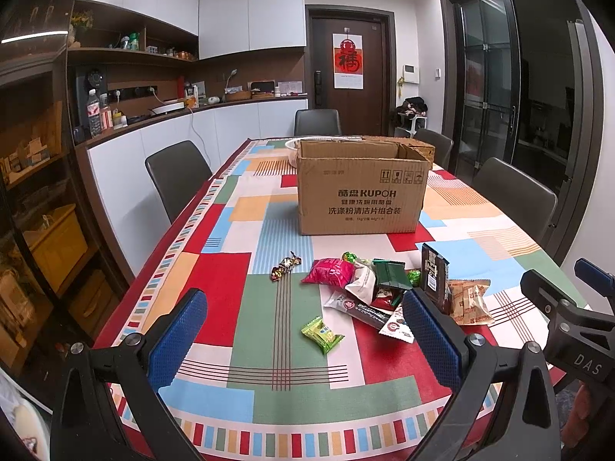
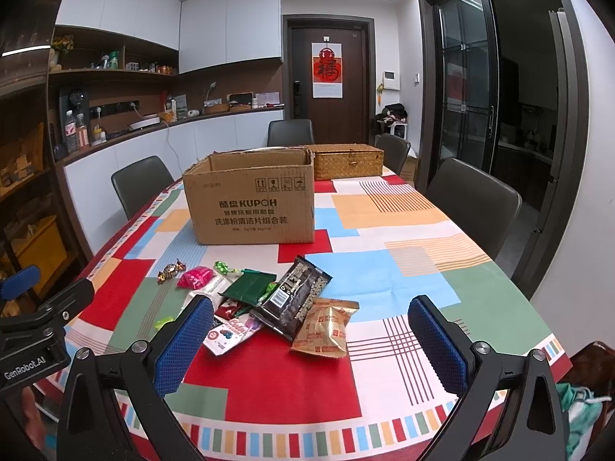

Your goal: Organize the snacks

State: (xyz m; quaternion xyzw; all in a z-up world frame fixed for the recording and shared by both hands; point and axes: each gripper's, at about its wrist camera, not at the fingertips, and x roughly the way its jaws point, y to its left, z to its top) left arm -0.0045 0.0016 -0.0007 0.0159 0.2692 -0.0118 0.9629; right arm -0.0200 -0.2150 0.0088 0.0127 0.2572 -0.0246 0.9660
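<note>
The cardboard box [image 1: 363, 188] stands open-topped on the surface [image 1: 246, 395], which wears a patchwork cloth. In front of the box lies a loose heap of snacks: a pink packet [image 1: 328, 271], a dark green pouch [image 2: 250, 286], a brown chocolate bag [image 2: 294, 299] and a tan biscuit packet [image 2: 326, 328]. A wicker basket [image 2: 348, 161] sits behind the box. The left tool [image 1: 303, 330] and right tool [image 2: 311, 336] both hover before the box, blue pads spread wide, holding nothing

Snack packets [image 1: 388, 292] before open cardboard box [image 1: 361, 192]
</note>
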